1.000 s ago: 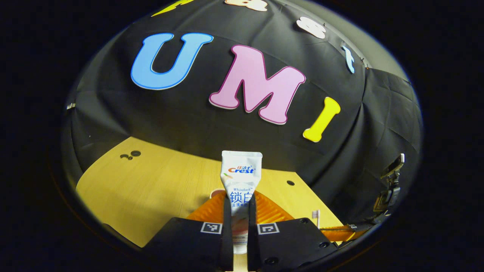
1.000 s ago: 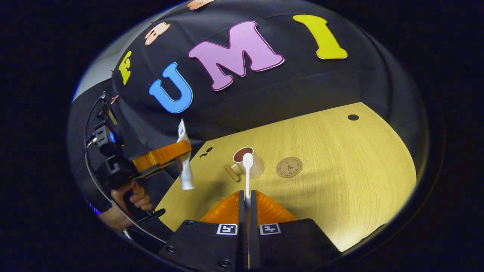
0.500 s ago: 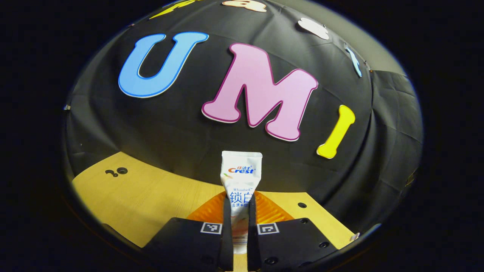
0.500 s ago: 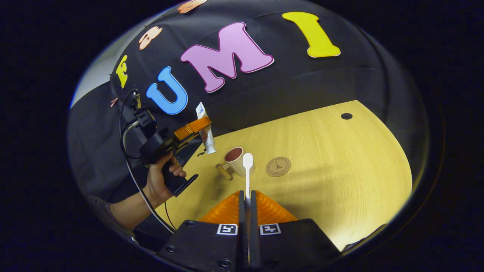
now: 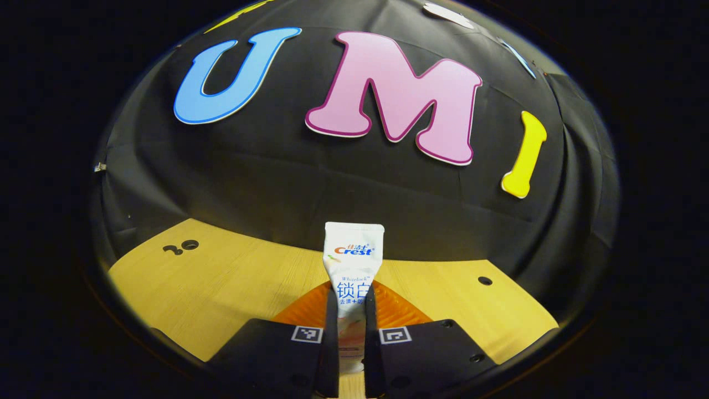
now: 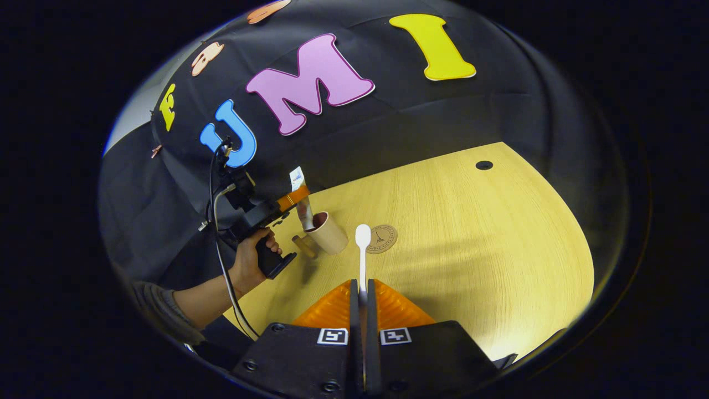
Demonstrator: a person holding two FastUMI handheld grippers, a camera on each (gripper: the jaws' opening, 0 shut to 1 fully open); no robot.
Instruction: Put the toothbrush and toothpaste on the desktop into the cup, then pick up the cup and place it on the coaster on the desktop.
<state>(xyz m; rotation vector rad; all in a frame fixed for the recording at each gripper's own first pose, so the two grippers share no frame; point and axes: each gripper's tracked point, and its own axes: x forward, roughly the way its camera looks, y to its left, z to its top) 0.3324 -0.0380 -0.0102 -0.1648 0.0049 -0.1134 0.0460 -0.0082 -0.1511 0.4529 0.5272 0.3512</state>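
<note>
My left gripper (image 5: 351,310) is shut on the white toothpaste tube (image 5: 353,260), which stands upright between its fingers. In the right gripper view that same gripper (image 6: 292,197) holds the tube (image 6: 302,202) with its lower end at the mouth of the beige cup (image 6: 327,234). My right gripper (image 6: 361,302) is shut on the white toothbrush (image 6: 362,246), whose head points forward above the table. The round brown coaster (image 6: 381,239) lies flat just right of the cup.
The wooden desktop (image 6: 471,233) has a small round hole (image 6: 484,165) at its far right. A short wooden peg (image 6: 302,246) lies just left of the cup. A hand and sleeve (image 6: 221,288) hold the left gripper at the table's left edge.
The left gripper has carried the toothpaste rightward and down to the cup's mouth. The right gripper has drawn back a little with the toothbrush.
</note>
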